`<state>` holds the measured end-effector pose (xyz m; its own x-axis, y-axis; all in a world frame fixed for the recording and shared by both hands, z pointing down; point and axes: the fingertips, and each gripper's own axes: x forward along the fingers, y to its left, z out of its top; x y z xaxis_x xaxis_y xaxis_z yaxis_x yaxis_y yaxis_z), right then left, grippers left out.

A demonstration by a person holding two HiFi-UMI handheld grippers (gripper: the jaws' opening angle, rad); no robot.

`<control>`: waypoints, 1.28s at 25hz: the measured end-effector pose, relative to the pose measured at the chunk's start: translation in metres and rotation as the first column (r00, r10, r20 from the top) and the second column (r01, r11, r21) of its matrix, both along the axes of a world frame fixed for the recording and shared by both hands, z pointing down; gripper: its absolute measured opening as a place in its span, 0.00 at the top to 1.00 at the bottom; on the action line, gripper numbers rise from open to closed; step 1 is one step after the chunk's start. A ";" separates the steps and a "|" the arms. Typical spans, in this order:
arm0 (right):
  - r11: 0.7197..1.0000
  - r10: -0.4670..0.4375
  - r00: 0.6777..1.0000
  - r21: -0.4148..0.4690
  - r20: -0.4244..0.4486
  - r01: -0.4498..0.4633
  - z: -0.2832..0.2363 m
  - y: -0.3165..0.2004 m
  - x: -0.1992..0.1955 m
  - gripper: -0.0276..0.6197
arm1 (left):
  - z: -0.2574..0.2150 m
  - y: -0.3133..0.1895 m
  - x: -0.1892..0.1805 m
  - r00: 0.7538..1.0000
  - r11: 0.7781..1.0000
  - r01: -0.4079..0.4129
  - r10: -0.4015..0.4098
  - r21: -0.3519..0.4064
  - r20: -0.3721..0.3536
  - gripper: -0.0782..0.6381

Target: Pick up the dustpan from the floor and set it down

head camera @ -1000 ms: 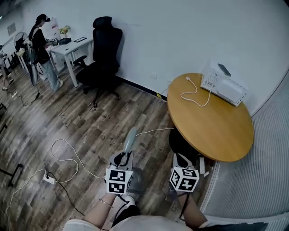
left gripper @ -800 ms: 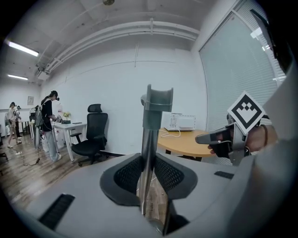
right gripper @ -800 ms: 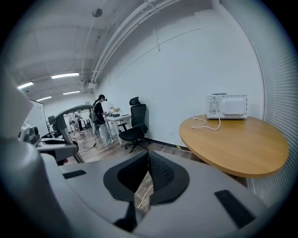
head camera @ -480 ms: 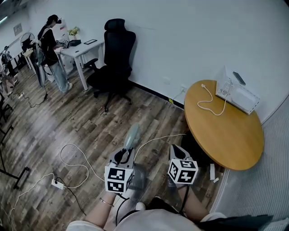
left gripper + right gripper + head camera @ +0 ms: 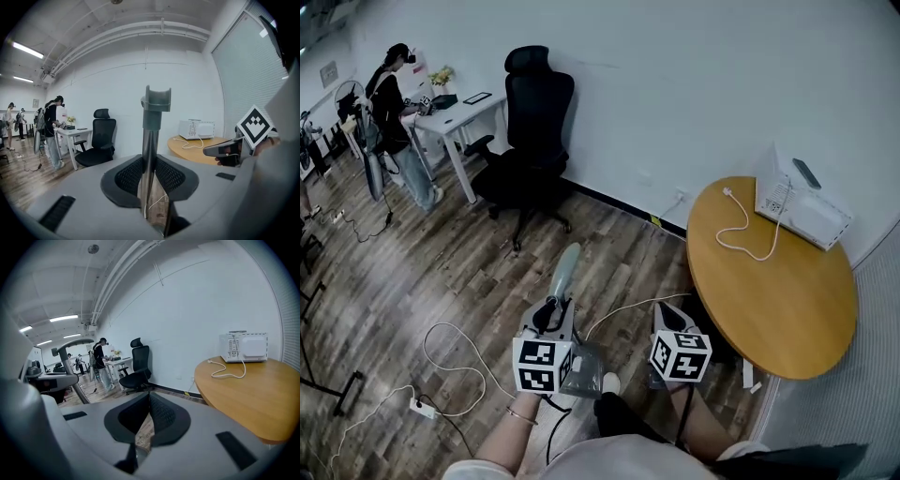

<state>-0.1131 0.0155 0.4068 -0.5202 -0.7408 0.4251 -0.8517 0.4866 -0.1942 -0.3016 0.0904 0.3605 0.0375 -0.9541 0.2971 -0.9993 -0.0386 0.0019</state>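
The dustpan hangs off the floor from my left gripper [image 5: 551,314]. Its long grey handle [image 5: 565,270] points forward and its pan [image 5: 584,371] hangs below the marker cube. In the left gripper view the pole [image 5: 151,140] stands upright between the pads, and the left gripper [image 5: 149,177] is shut on it. My right gripper [image 5: 667,320] is level with it on the right, holding nothing. Its pads [image 5: 159,412] meet at the tips in the right gripper view, where the dustpan's handle [image 5: 70,350] shows at the far left.
A round wooden table [image 5: 769,291] at the right carries a white oven [image 5: 802,202] with its cord. A black office chair [image 5: 530,131] stands by the wall ahead. A person [image 5: 392,103] stands at a white desk [image 5: 450,103]. White cables [image 5: 450,345] and a power strip [image 5: 420,408] lie on the wood floor.
Both grippers have travelled across the floor with the person, side by side. The dustpan has stayed in the left one. A shoe now shows below the pan.
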 end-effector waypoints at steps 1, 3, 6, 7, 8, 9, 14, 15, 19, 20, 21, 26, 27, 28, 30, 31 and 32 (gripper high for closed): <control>1.000 0.005 1.000 -0.006 0.003 -0.005 0.001 -0.013 -0.002 0.91 | 0.002 -0.012 0.000 1.000 1.000 -0.007 0.007 -0.006 0.006 0.76; 1.000 0.013 1.000 -0.019 0.008 -0.012 0.003 -0.038 -0.006 0.91 | 0.010 -0.037 -0.001 1.000 0.999 -0.021 0.022 -0.026 0.018 0.76; 1.000 0.013 1.000 -0.027 0.005 -0.013 0.005 -0.074 -0.015 0.91 | 0.022 -0.073 -0.005 0.999 0.998 -0.041 0.042 -0.052 0.026 0.76; 0.999 0.015 1.000 -0.030 0.005 -0.015 0.005 -0.087 -0.017 0.91 | 0.023 -0.085 -0.007 0.999 0.998 -0.046 0.047 -0.052 0.025 0.76; 0.999 0.018 1.000 -0.033 0.006 -0.018 0.006 -0.100 -0.019 0.91 | 0.023 -0.099 -0.008 0.998 0.998 -0.049 0.050 -0.048 0.022 0.76; 0.999 0.022 1.000 -0.036 0.005 -0.022 0.007 -0.112 -0.021 0.91 | 0.022 -0.112 -0.010 0.998 0.998 -0.052 0.053 -0.042 0.020 0.76; 0.999 0.035 0.999 -0.037 -0.002 -0.035 0.007 -0.164 -0.021 0.91 | 0.008 -0.174 -0.019 0.998 0.998 -0.069 0.069 0.003 0.010 0.76; 0.998 0.048 0.999 -0.037 0.002 -0.048 0.007 -0.174 -0.019 0.91 | 0.004 -0.187 -0.021 0.997 0.997 -0.073 0.073 0.017 0.009 0.76; 0.995 0.090 0.996 -0.051 0.013 -0.090 0.008 -0.200 -0.018 0.91 | -0.007 -0.230 -0.024 0.994 0.993 -0.108 0.108 0.040 0.011 0.76; 0.994 0.098 0.995 -0.050 0.006 -0.098 0.008 -0.205 -0.017 0.91 | -0.008 -0.241 -0.024 0.993 0.992 -0.119 0.119 0.039 0.011 0.76; 0.993 0.107 0.994 -0.049 0.002 -0.107 0.008 -0.212 -0.016 0.91 | -0.008 -0.254 -0.025 0.992 0.991 -0.129 0.128 0.035 0.011 0.76; 0.985 0.162 0.987 -0.057 -0.016 -0.163 0.013 -0.251 -0.021 0.91 | 0.014 -0.313 -0.037 0.987 0.986 -0.163 0.163 -0.030 -0.009 0.76; 0.982 0.177 0.984 -0.064 -0.016 -0.178 0.016 -0.260 -0.023 0.91 | 0.020 -0.324 -0.040 0.984 0.983 -0.179 0.178 -0.039 -0.015 0.76; 0.978 0.195 0.981 -0.073 -0.009 -0.195 0.017 -0.270 -0.026 0.91 | 0.024 -0.336 -0.042 0.980 0.979 -0.197 0.196 -0.043 -0.020 0.76; 0.968 0.236 0.972 -0.089 0.011 -0.234 0.017 -0.291 -0.034 0.91 | 0.028 -0.359 -0.047 0.970 0.969 -0.241 0.240 -0.046 -0.028 0.76; 0.964 0.253 0.967 -0.093 0.017 -0.250 0.015 -0.301 -0.040 0.91 | 0.028 -0.370 -0.051 0.965 0.964 -0.263 0.262 -0.049 -0.031 0.76; 0.960 0.265 0.964 -0.096 0.019 -0.262 0.013 -0.310 -0.047 0.91 | 0.028 -0.382 -0.055 0.959 0.958 -0.282 0.280 -0.052 -0.035 0.76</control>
